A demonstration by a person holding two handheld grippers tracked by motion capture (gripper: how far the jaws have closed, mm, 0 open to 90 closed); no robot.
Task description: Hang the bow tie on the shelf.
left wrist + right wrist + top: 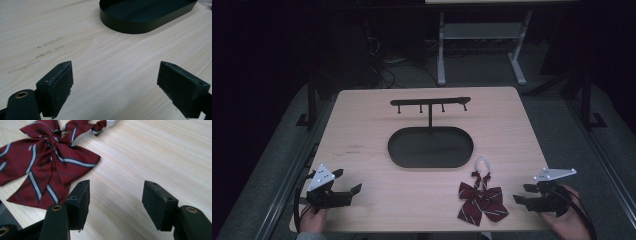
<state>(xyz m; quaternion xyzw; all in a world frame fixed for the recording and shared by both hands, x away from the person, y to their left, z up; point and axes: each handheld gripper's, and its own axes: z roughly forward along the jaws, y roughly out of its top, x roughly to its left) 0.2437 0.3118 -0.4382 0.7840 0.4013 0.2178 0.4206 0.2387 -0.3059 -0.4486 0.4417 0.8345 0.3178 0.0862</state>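
On the surface: a pale wooden surface (pixel 362 130) carries a dark red striped bow tie (pixel 481 199), a black oval tray (pixel 430 147) and a black hook rack (pixel 430 102), with a tool at each near corner.

Bow tie: it lies flat near the front edge, right of centre, and its white neck loop (pixel 482 163) points toward the tray. In the right gripper view the bow tie (pixel 42 162) spreads just ahead and to the left of the jaws, and nothing touches it.

Right tool: the right tool (pixel 532 196) sits low at the near right corner, held in a hand (pixel 569 222), near the bow tie but apart from it. In its own view the right tool (pixel 116 200) has its jaws standing wide apart with only bare wood between them.

Left tool: the left tool (pixel 343 186) is at the near left corner, well apart from the bow tie. In its own view the left tool (pixel 115 82) has its jaws spread wide over bare wood, holding nothing.

Tray: it sits mid-surface; the near wall of the tray (pixel 140 25) shows ahead of the left jaws.

Rack: it stands upright on a thin post rising from the tray's far end, its bar level with small pegs hanging below.
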